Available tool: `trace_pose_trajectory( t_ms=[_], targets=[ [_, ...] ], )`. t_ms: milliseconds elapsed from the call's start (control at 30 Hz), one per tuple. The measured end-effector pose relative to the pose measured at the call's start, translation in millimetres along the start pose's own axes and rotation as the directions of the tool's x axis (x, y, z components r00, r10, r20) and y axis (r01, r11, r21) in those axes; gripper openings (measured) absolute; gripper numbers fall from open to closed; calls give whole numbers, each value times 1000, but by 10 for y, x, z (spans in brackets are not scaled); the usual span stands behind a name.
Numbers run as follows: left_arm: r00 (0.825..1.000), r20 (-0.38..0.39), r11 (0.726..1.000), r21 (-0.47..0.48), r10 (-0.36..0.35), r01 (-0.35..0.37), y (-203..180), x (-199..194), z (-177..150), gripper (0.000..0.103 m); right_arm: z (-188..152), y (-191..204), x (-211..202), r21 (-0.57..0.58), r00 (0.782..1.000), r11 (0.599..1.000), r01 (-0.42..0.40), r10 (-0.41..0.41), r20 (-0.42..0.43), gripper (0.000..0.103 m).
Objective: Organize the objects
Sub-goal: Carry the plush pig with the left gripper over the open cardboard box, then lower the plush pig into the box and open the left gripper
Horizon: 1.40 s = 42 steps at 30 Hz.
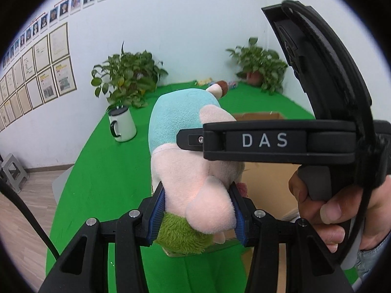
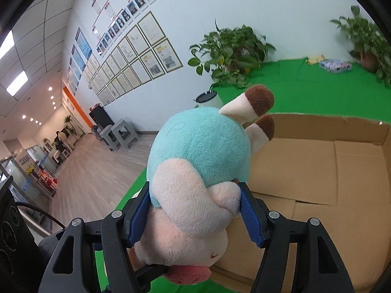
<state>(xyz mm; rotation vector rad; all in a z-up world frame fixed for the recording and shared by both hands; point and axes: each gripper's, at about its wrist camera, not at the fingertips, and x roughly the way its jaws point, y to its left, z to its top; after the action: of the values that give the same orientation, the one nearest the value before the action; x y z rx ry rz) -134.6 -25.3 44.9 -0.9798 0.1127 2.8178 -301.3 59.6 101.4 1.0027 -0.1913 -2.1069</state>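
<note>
Left wrist view: the left hand-held gripper [image 1: 198, 216] clamps the soft pink-and-turquoise plush toy [image 1: 193, 146] at lower centre. The right hand-held gripper [image 2: 195, 216] pinches it too, above the open brown cardboard box [image 2: 317, 171] on the green-covered bench [image 2: 305, 90].

White wall [image 2: 220, 5] hung with framed papers [image 2: 136, 56], wood-look floor [image 2: 97, 171], grey stools [image 2: 119, 134].
</note>
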Motion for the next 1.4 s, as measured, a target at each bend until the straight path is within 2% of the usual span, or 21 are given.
trace_pose_trajectory(
  t_ms=[133,233,400,467,567,700,767,833,967,1067,1133,1200,1233,1267,1333,1400],
  targets=[
    [996,-73,999,-2,42,-42,77,321,-19,47,-120,-231,551,29,999,999,-35,37,-41,64],
    [986,-148,997,10,78,-77,99,598,-95,46,-182,-496,987,68,992,994,-81,87,-89,64],
    [970,-226,996,46,85,-77,50,815,-234,45,-329,-822,1445,135,981,988,-71,94,-170,66],
    [962,-258,995,59,95,-82,30,874,-306,45,-373,-898,1612,142,967,990,-19,54,-247,69],
    [966,-239,994,52,103,-93,21,804,-312,48,-331,-848,1705,110,965,994,-2,31,-261,74],
    [972,-217,995,36,94,-88,45,659,-285,52,-325,-925,1746,147,966,989,-6,44,-254,84],
    [977,-144,988,41,156,-152,53,473,-263,52,-314,-955,1729,168,968,986,-8,50,-248,86],
    [981,-103,986,36,166,-163,82,313,-264,52,-283,-897,1700,178,968,984,-17,60,-244,90],
    [985,-89,988,-44,145,-149,240,110,-329,52,-177,-643,1420,103,978,994,-33,54,-203,97],
    [987,-86,984,-100,139,-148,367,58,-381,52,-200,-518,1334,91,973,996,-20,41,-226,100],
    [988,-92,983,-121,126,-136,396,26,-437,52,-280,-417,1366,67,963,998,18,1,-269,100],
    [988,-96,982,-139,117,-129,448,28,-480,52,-375,-315,1450,10,951,996,85,-78,-299,100],
    [989,-100,981,-145,113,-127,480,31,-498,52,-438,-267,1418,-8,947,994,110,-108,-304,99],
    [989,-101,981,-150,111,-126,516,38,-509,52,-460,-266,1505,-7,940,991,137,-132,-314,93],
    [989,-101,980,-157,109,-124,549,11,-551,52,-510,-297,1547,15,940,989,146,-134,-313,87],
    [989,-103,978,-169,107,-123,573,6,-576,52,-561,-343,1569,70,949,991,110,-84,-304,81]
  ],
)
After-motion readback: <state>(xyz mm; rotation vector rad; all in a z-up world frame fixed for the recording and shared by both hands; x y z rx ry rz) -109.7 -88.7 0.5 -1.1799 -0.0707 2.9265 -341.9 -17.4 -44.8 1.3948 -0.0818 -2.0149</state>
